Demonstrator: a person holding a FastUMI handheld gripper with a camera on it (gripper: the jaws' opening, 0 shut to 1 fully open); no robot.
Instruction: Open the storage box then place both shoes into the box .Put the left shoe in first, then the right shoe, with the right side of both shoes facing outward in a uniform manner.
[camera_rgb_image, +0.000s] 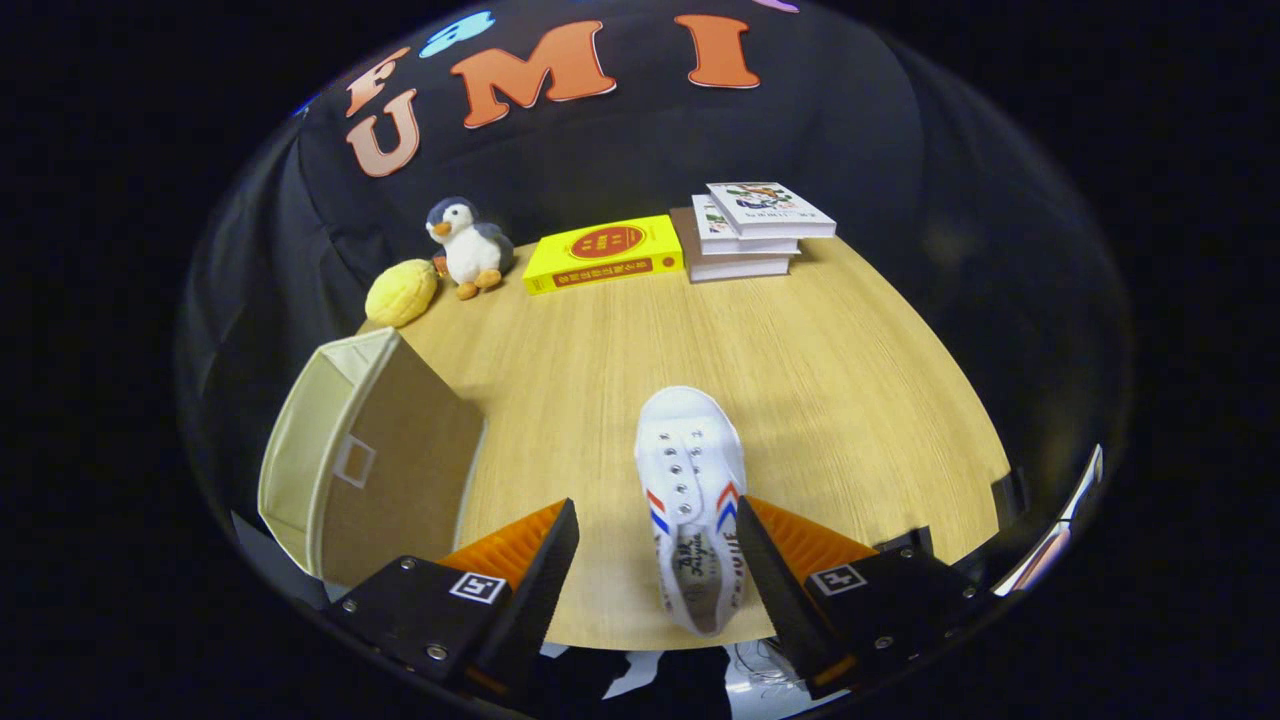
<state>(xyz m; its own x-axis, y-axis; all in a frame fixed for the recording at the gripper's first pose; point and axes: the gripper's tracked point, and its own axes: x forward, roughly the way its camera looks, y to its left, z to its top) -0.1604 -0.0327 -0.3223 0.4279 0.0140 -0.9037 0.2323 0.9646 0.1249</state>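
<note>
A white canvas shoe with red and blue side stripes lies on the wooden table, toe pointing away from me and heel toward me. My gripper stands open around its rear half. The right finger is close against the shoe's side, while a gap of bare table separates the left finger from it. A beige fabric storage box sits to the left of the fingers, tipped so its open mouth faces left and its side with a small label window faces me. I cannot see what is inside it.
Along the table's far edge sit a yellow round plush, a penguin toy, a yellow book and a stack of books. The table's near edge runs just under the fingers.
</note>
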